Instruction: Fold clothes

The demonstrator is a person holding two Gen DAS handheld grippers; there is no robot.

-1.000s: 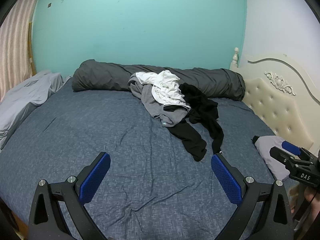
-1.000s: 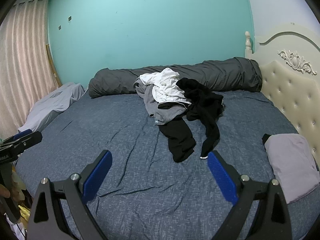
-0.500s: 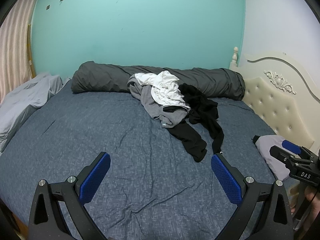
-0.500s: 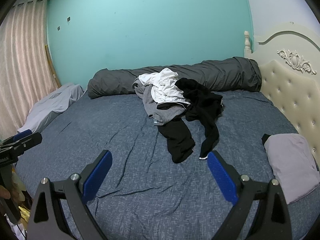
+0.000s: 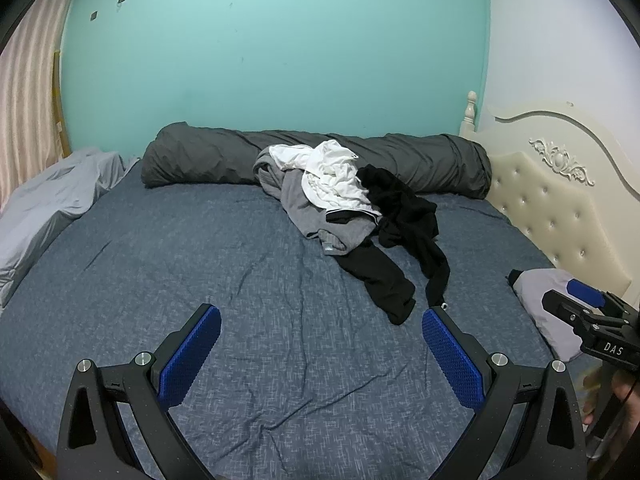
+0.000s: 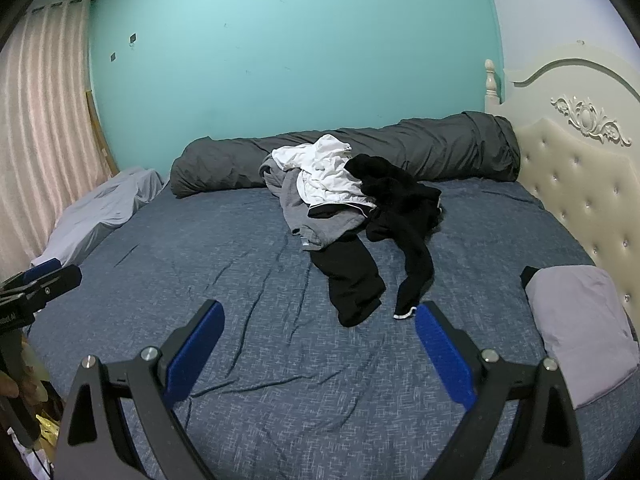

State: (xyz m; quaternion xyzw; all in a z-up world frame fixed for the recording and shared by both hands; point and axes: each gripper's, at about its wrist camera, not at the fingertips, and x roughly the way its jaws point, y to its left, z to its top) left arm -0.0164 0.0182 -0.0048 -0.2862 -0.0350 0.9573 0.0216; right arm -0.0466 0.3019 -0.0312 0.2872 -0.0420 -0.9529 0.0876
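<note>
A pile of clothes lies in the middle of the blue bed (image 5: 200, 264): a white garment (image 5: 332, 176) on top, a grey one (image 5: 316, 212) under it, and black garments (image 5: 400, 216) trailing toward me. The pile also shows in the right wrist view (image 6: 332, 184). My left gripper (image 5: 320, 336) is open and empty above the bed's near part. My right gripper (image 6: 318, 332) is open and empty, its right fingertip close to a black sleeve end (image 6: 406, 312). A folded light-grey garment (image 6: 580, 320) lies at the right edge.
A rolled dark-grey duvet (image 5: 400, 160) lies along the far side by the teal wall. A cream tufted headboard (image 5: 560, 208) stands on the right. A pale grey sheet (image 5: 48, 208) is bunched at the left. Curtains (image 6: 40, 140) hang at far left.
Both grippers have drifted slightly; the view of the bed has shifted a little. Nothing has been taken hold of and the clothes have not moved.
</note>
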